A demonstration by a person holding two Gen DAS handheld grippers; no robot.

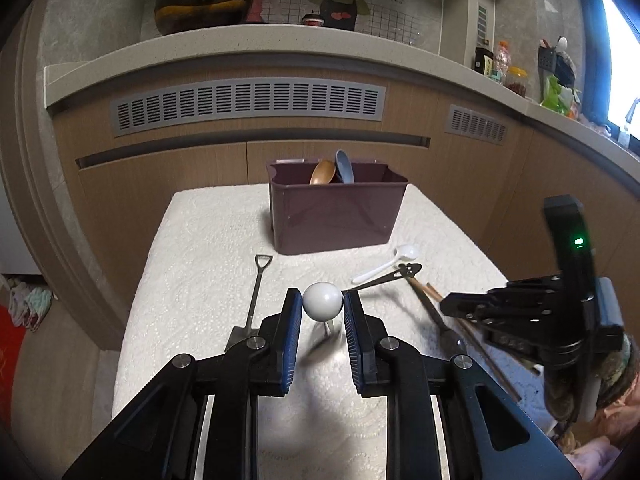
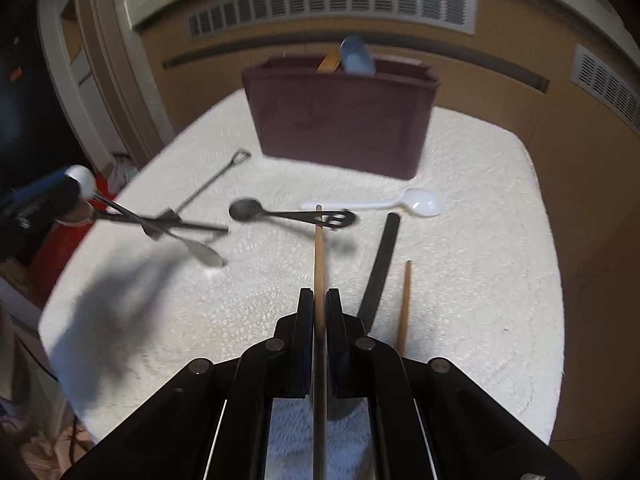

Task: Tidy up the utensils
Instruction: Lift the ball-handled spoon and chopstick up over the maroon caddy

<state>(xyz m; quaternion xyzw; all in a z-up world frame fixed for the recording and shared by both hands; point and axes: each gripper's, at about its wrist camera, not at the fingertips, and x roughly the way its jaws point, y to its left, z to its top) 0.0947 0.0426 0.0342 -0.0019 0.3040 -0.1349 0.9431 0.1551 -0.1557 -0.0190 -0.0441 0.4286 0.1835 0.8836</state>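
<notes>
My left gripper (image 1: 322, 304) is shut on the white ball end (image 1: 322, 302) of a spoon; in the right wrist view that spoon (image 2: 200, 252) hangs slanted above the cloth. My right gripper (image 2: 319, 300) is shut on a wooden chopstick (image 2: 319, 248) that points forward. A second chopstick (image 2: 405, 308) lies to its right. A maroon bin (image 1: 336, 212) at the far side holds a brown spoon (image 1: 322, 172) and a blue spoon (image 1: 344, 166). A white plastic spoon (image 2: 420, 202), a dark slotted-handle spoon (image 2: 288, 214), a shovel-shaped spoon (image 1: 252, 300) and a black stick (image 2: 380, 264) lie on the cloth.
The white textured cloth (image 1: 200, 264) covers a small table in front of wooden cabinets with vent grilles (image 1: 248, 104). A counter above carries a pot (image 1: 204, 0) and jars (image 1: 516, 80). The table edges drop off left and right.
</notes>
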